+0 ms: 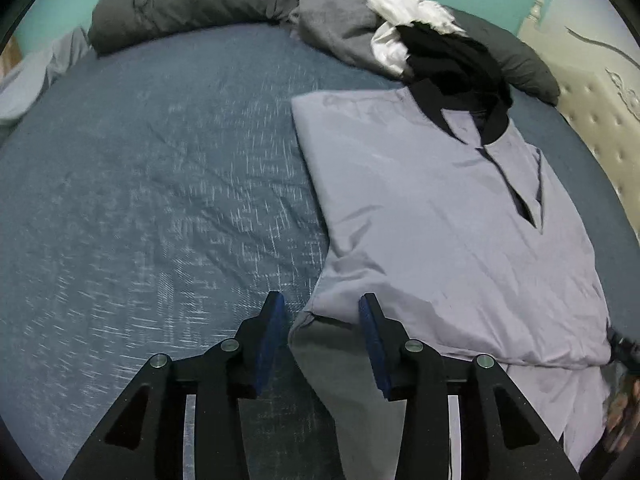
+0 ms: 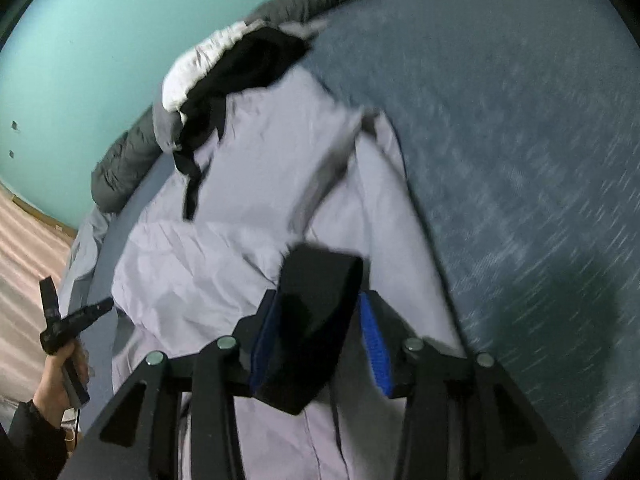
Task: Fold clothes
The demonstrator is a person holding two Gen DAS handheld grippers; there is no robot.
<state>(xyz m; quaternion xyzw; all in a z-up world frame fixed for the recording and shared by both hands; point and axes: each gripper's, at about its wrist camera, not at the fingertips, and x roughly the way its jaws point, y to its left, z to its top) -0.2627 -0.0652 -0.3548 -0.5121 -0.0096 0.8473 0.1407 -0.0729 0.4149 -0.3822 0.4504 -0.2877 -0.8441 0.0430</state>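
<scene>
A lavender garment (image 1: 440,220) with a dark neck slit lies flat on the blue bed (image 1: 160,180). My left gripper (image 1: 320,300) is open at its near left corner, and the folded fabric edge runs between the blue pads (image 1: 370,320). From the right wrist, the garment (image 2: 248,160) looks rumpled, with one sleeve lifted off it. My right gripper (image 2: 320,300) is shut on a black cuff (image 2: 316,320) that fills the gap between its fingers. The left gripper (image 2: 76,312) shows at the left edge in a hand, and the right gripper (image 1: 624,352) shows at the garment's far right edge.
A pile of white, black and grey clothes (image 1: 400,20) sits at the garment's top end, its black piece overlapping the collar. A dark grey duvet (image 1: 180,4) lies along the teal wall. A padded headboard (image 1: 592,112) is at right. The floor (image 2: 28,240) drops beside the bed.
</scene>
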